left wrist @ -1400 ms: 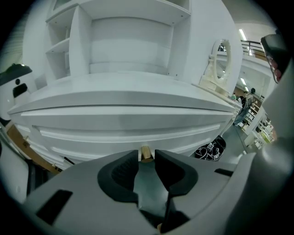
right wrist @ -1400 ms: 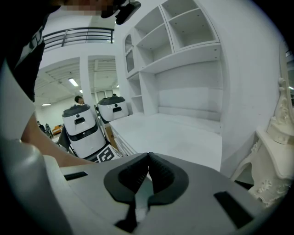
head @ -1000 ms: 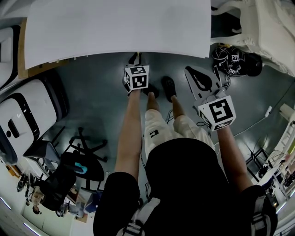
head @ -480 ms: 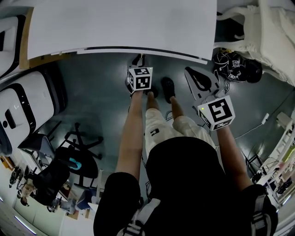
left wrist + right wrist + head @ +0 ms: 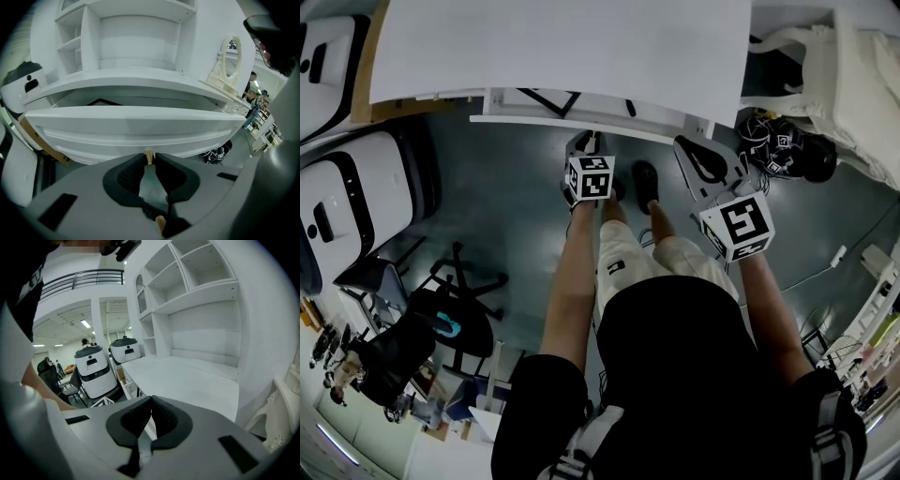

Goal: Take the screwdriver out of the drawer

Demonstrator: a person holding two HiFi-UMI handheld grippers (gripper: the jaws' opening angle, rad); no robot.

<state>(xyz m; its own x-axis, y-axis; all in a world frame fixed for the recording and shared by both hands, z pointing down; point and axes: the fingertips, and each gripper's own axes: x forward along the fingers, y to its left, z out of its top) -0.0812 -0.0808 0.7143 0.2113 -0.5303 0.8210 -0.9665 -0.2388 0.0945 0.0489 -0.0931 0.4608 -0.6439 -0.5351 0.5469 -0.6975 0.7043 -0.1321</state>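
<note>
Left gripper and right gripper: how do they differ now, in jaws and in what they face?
The left gripper grips the small tan knob of the drawer front; the right gripper has its jaws together on nothing. The left gripper faces that drawer front; the right gripper faces over the white desk top. Both have dark jaws in grey bodies.

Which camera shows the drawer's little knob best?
The left gripper view: the tan knob sits pinched between the left gripper's jaws, on the drawer front. In the head view that gripper covers it; the right gripper view misses it entirely.
</note>
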